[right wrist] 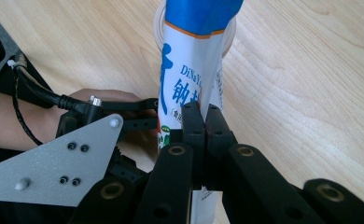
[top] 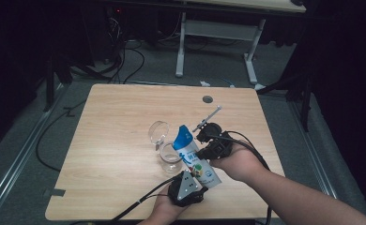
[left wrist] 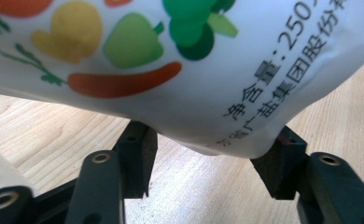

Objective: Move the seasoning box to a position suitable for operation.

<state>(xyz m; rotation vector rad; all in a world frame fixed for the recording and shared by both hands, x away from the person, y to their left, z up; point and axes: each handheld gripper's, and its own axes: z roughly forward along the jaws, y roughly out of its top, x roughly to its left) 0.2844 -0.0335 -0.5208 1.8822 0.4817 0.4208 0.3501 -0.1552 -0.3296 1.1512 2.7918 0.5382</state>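
Right gripper is pinching our pouch along its side seam, jaws fully closed; left gripper is cradling the pouch's bottom, pads pressing its sides. We are tilting its top toward the glass jar; nothing is visibly pouring yet. Lid is lying beside the jar.

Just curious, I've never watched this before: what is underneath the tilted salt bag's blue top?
A clear glass jar stands under the bag, whose blue top leans over its mouth. An open lid ring stands behind it. The bag covers part of the rim; I cannot tell what the jar holds.
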